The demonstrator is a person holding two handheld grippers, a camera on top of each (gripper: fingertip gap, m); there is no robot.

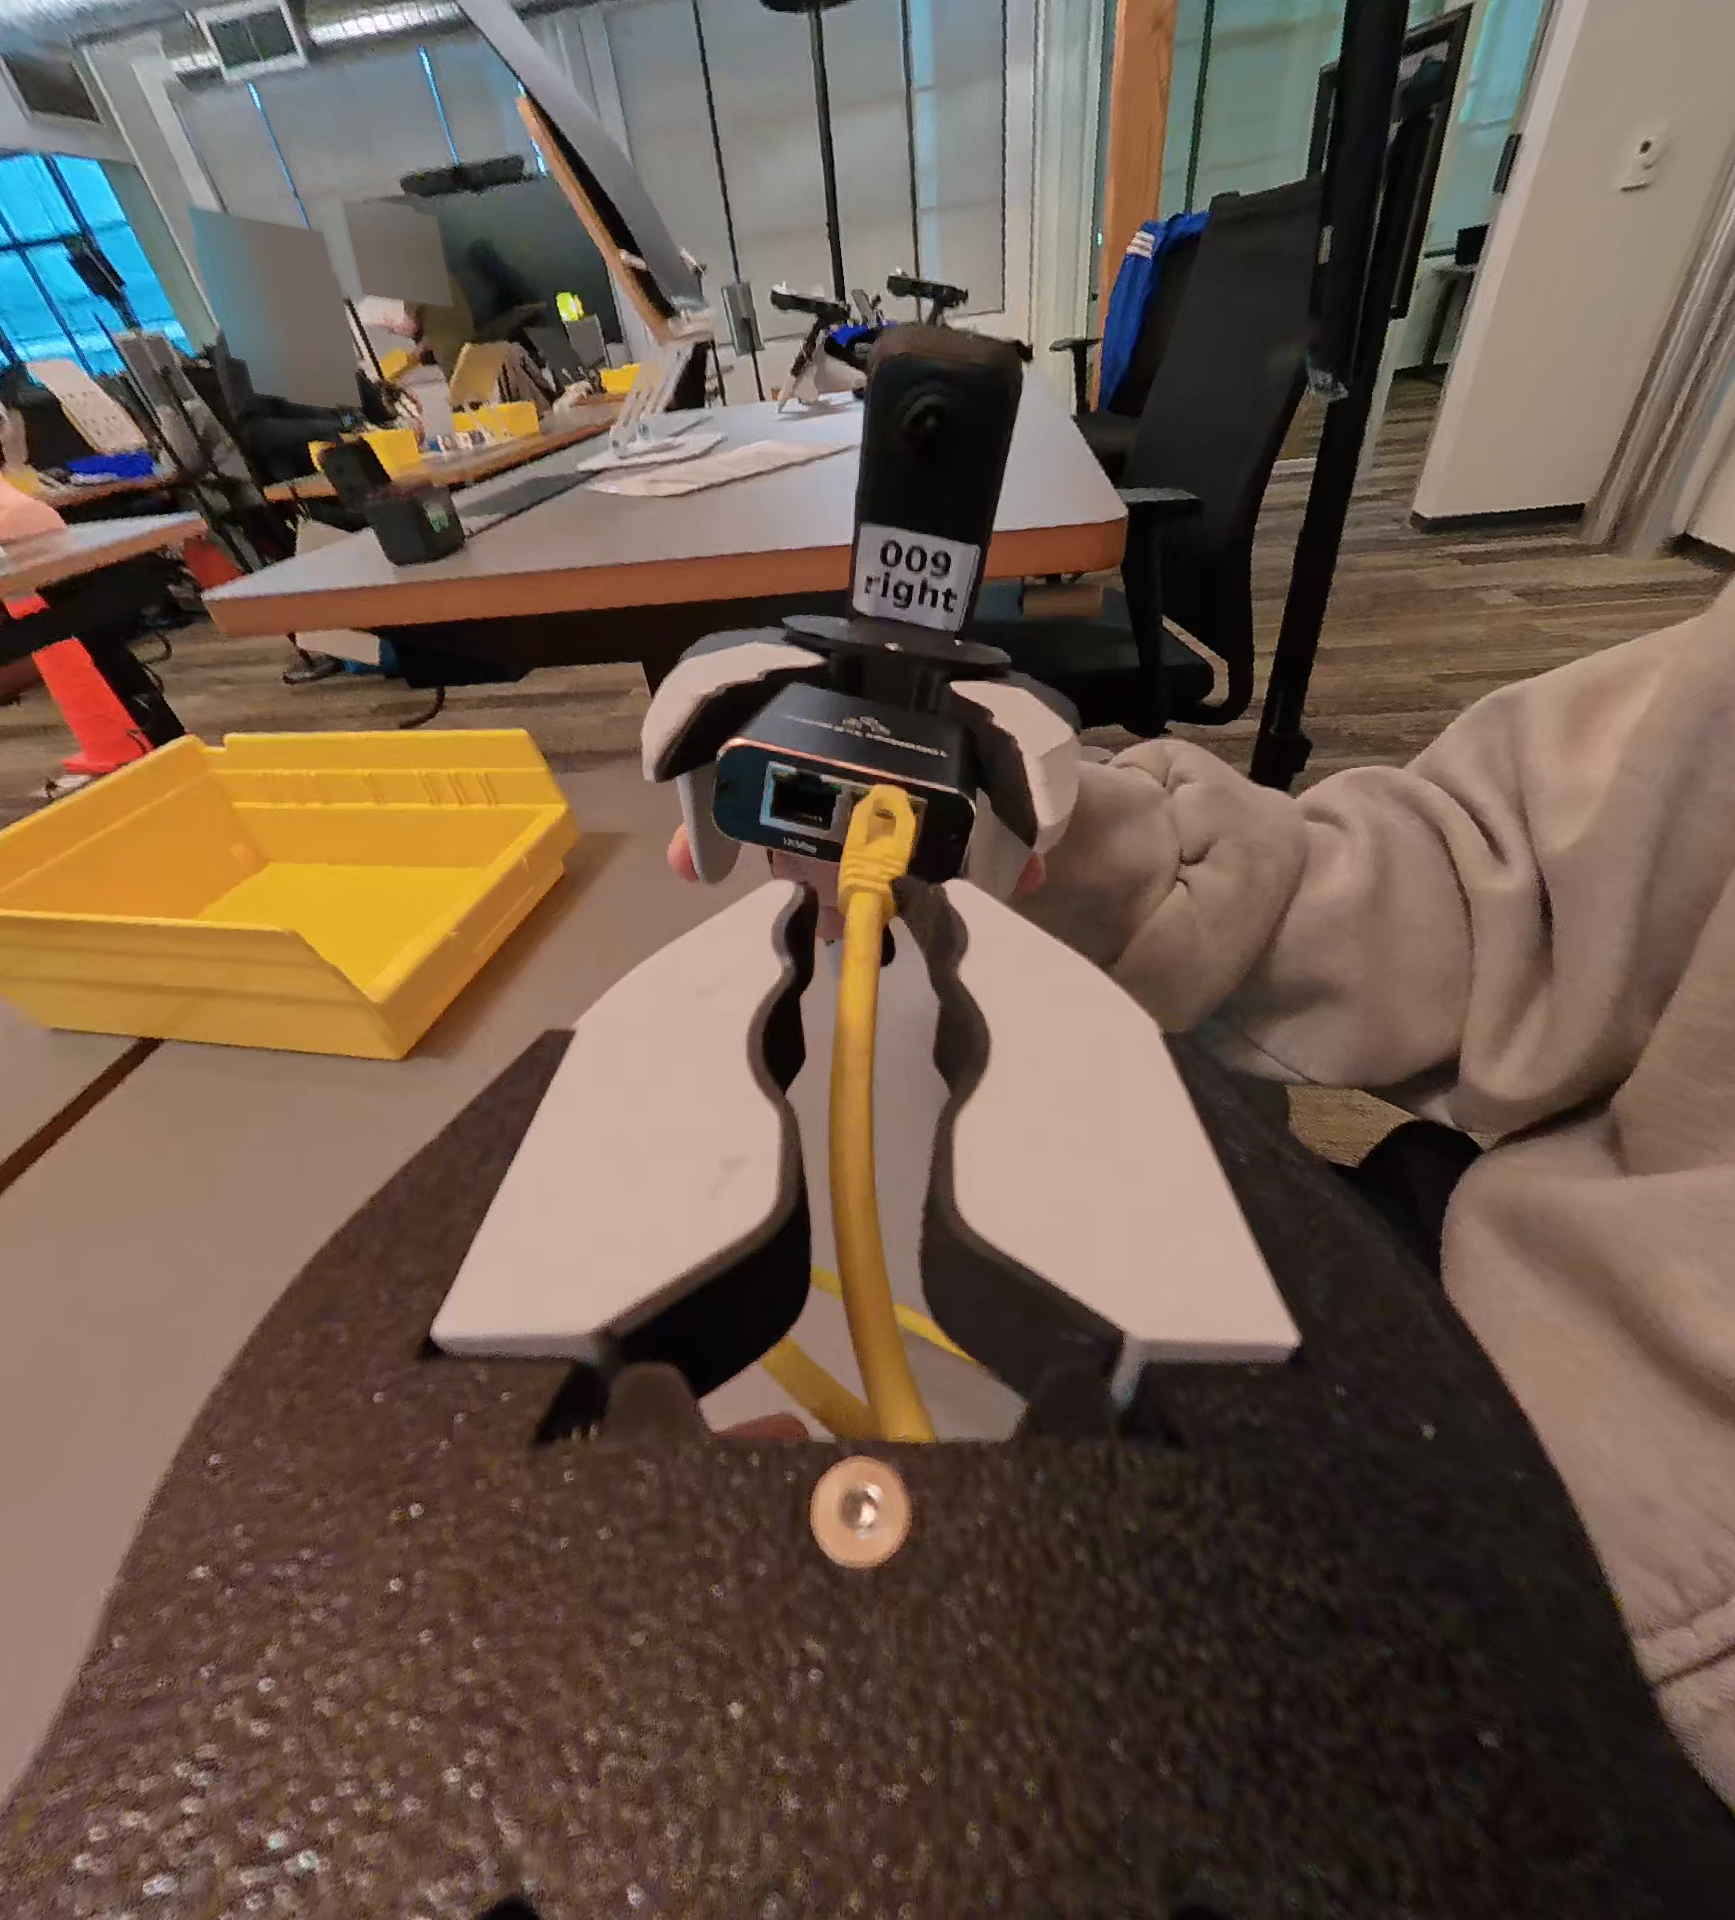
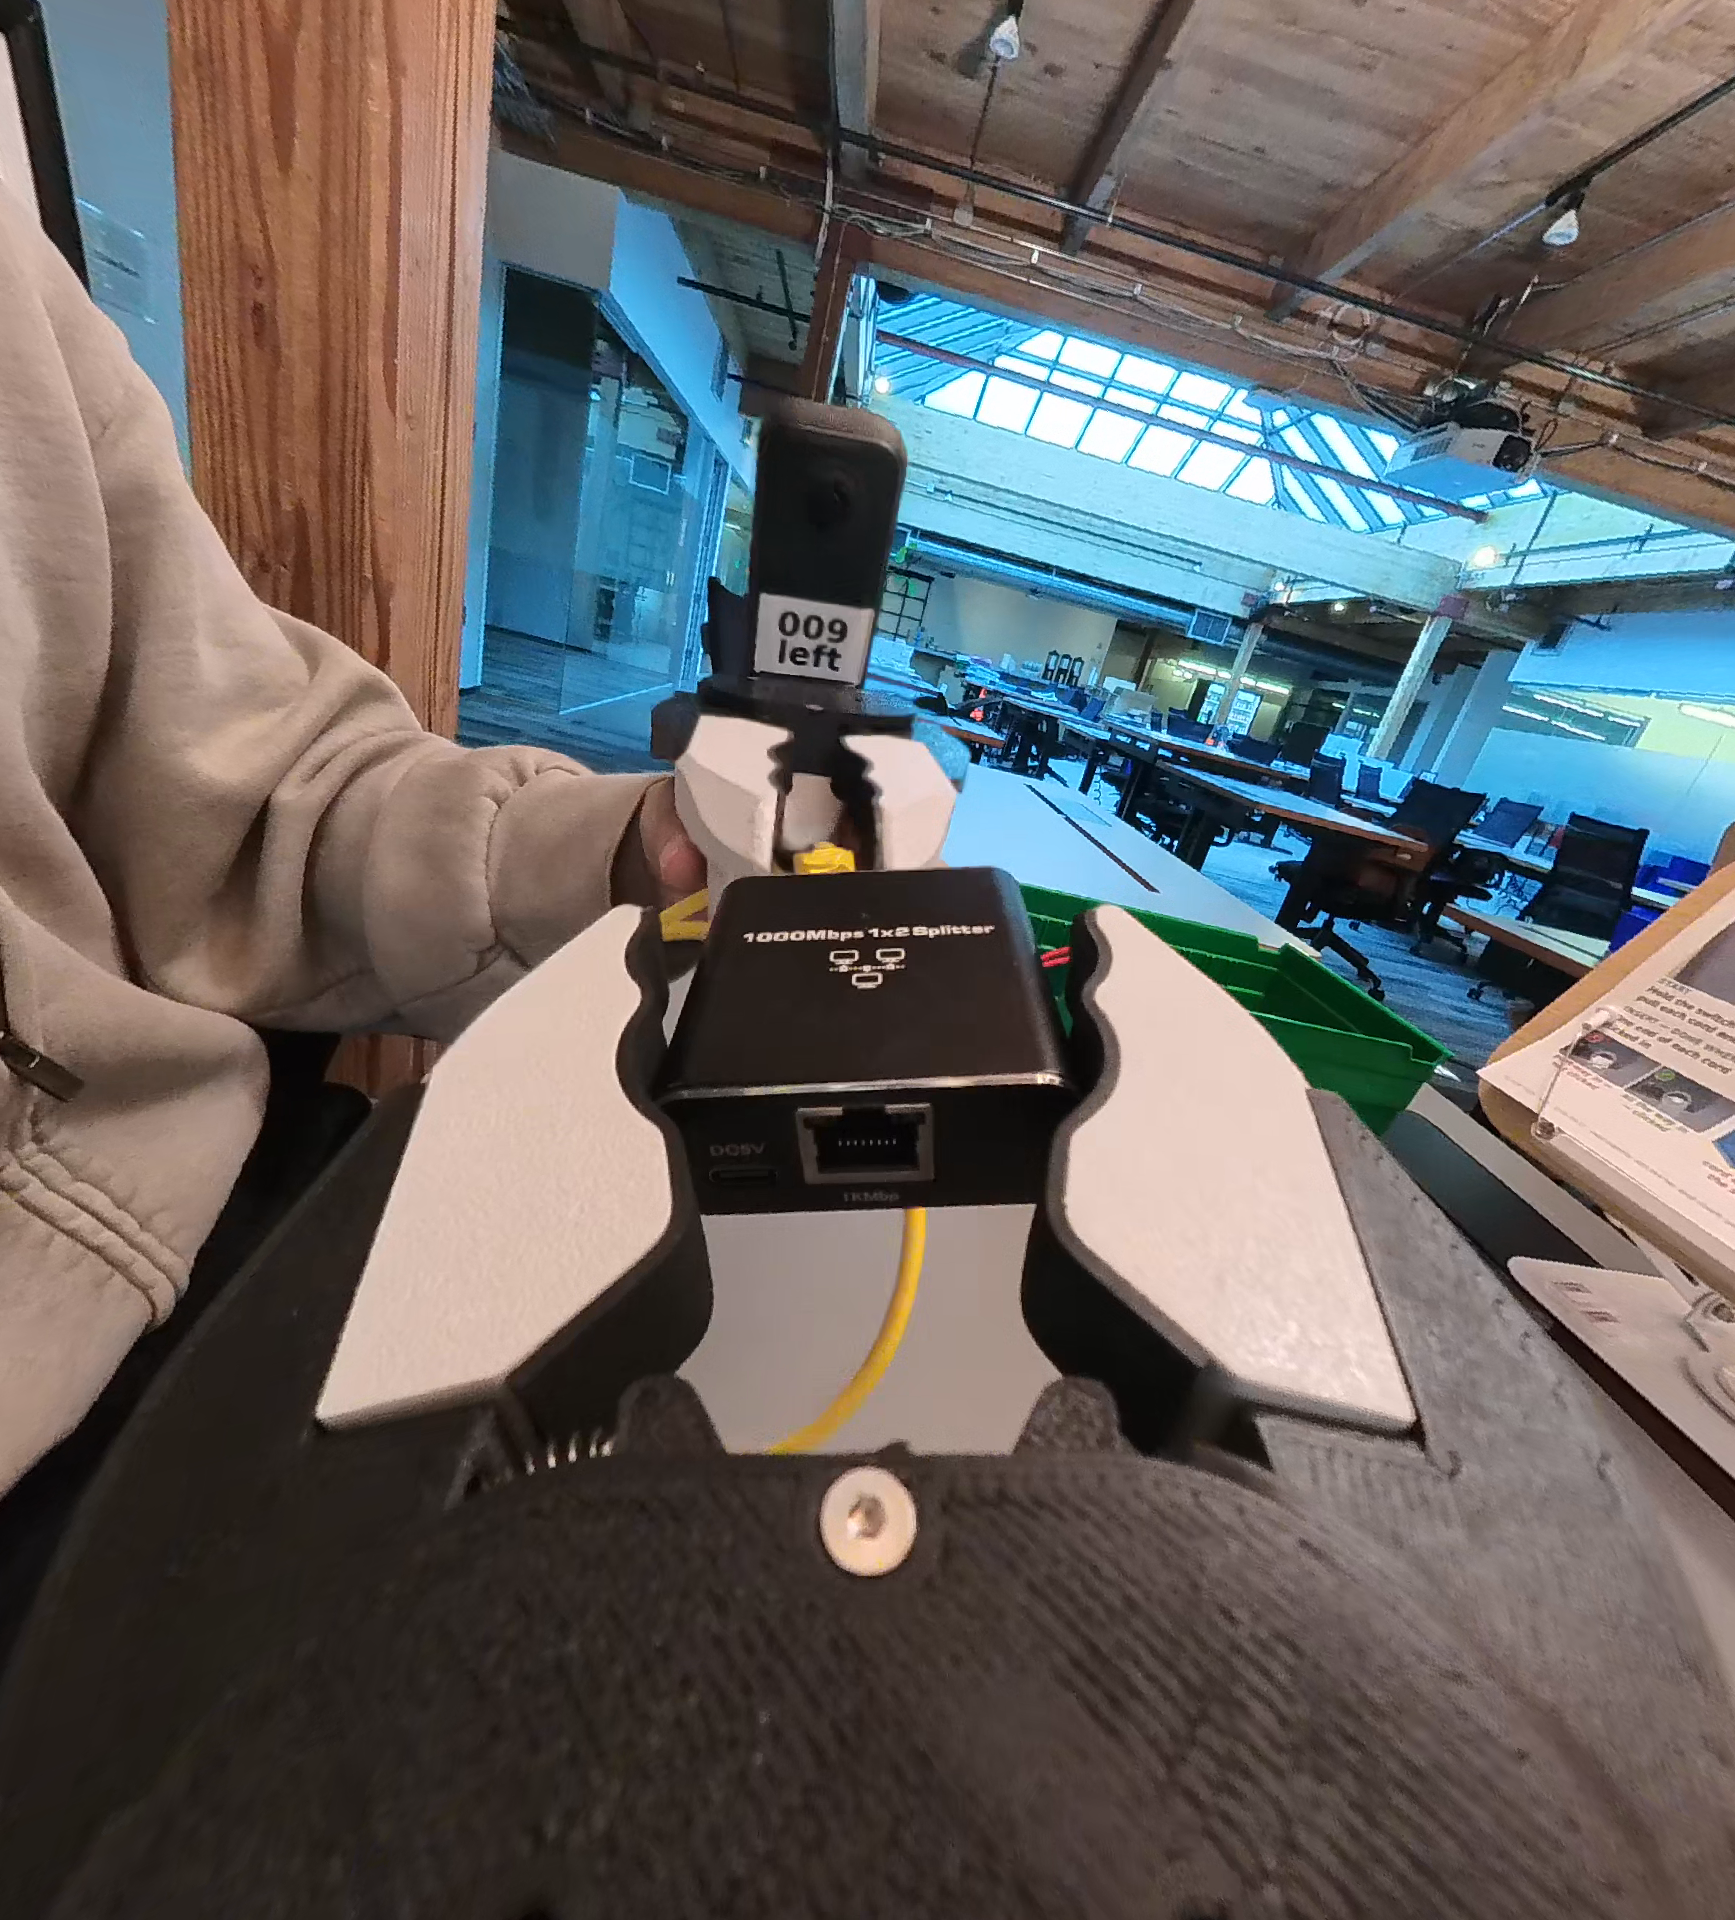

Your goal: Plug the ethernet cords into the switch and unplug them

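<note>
My right gripper (image 2: 863, 925) is shut on a small black switch box (image 2: 868, 1039) and holds it above the table. Its near face has an empty port (image 2: 868, 1143). In the left wrist view the switch (image 1: 925, 743) faces me with two ports. The left port (image 1: 801, 805) is empty, and the plug (image 1: 878, 831) of a yellow ethernet cord (image 1: 858, 1091) sits in the right one. My left gripper (image 1: 868, 914) is shut around the cord just behind the plug. It also shows in the right wrist view (image 2: 821, 821), behind the switch. The cord's slack (image 2: 904, 1309) hangs below.
An empty yellow bin (image 1: 250, 883) stands on the table to the left. A green bin (image 2: 1258, 997) stands behind the switch to the right. Instruction sheets on a stand (image 2: 1673, 1091) are at the far right. A person's beige sleeves (image 1: 1465, 935) hold both grippers. Left and right tips are no more than a few centimetres apart.
</note>
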